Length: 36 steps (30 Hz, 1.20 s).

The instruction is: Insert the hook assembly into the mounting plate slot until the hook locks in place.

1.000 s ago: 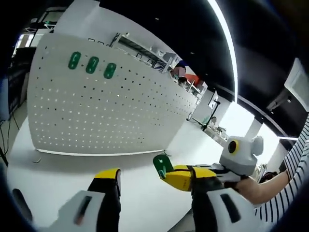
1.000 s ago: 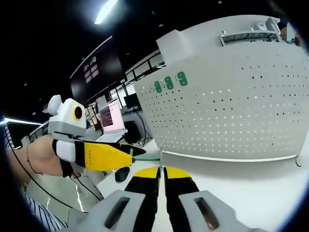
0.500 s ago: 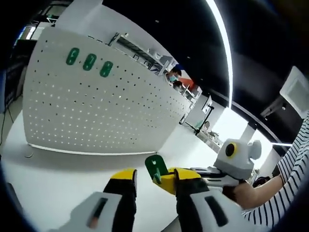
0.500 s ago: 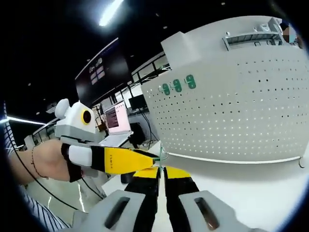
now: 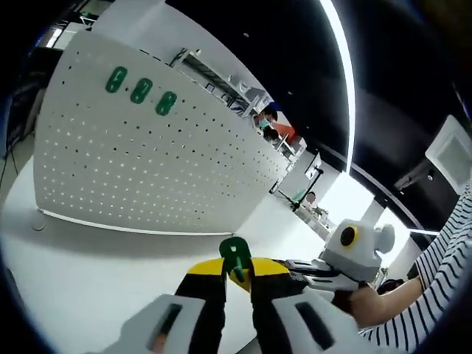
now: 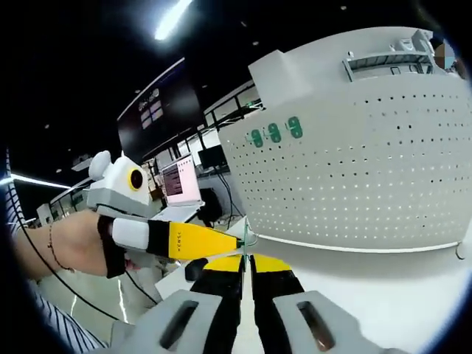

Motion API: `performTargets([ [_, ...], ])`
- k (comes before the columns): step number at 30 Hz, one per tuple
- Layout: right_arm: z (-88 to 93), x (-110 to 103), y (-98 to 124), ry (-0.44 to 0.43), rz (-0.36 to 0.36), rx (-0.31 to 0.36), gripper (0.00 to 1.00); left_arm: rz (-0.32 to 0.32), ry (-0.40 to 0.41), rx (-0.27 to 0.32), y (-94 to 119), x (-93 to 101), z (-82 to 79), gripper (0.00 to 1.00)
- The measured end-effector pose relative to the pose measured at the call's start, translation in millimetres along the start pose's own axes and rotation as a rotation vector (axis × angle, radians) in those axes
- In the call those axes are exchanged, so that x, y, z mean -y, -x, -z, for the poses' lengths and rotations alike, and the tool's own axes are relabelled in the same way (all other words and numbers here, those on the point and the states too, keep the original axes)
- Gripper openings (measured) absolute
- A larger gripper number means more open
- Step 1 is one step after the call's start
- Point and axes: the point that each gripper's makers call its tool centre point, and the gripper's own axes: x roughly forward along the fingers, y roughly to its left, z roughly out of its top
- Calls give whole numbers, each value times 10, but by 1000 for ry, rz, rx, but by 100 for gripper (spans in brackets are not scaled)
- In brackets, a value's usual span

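Left gripper view: left claw [image 5: 237,271] clamps green hook [image 5: 235,256]; right claw [image 6: 246,259] clamped on it too; no readable writing.

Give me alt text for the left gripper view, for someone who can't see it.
The left hand-held gripper pinches a green hook piece between its yellow-tipped jaws, with the right hand-held gripper meeting it from the right. Behind stands a white pegboard on a white table, with three green hooks already mounted near its top.
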Motion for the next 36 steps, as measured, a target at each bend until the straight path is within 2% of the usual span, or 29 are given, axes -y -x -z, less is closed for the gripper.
performTargets([
  [22,-15,-34,7,7,-2,9,0,10,29,0,15,63,17,4],
  [29,16,-48,6,8,-5,-1,1,-1,15,-9,30,53,44,3],
  [32,28,-62,9,33,-3,-4,1,-9,16,-19,37,52,49,2],
  [34,37,-84,8,9,-15,-5,1,-27,51,-42,58,45,54,2],
  [36,19,-84,12,11,-14,2,1,-26,28,-39,65,62,35,2],
])
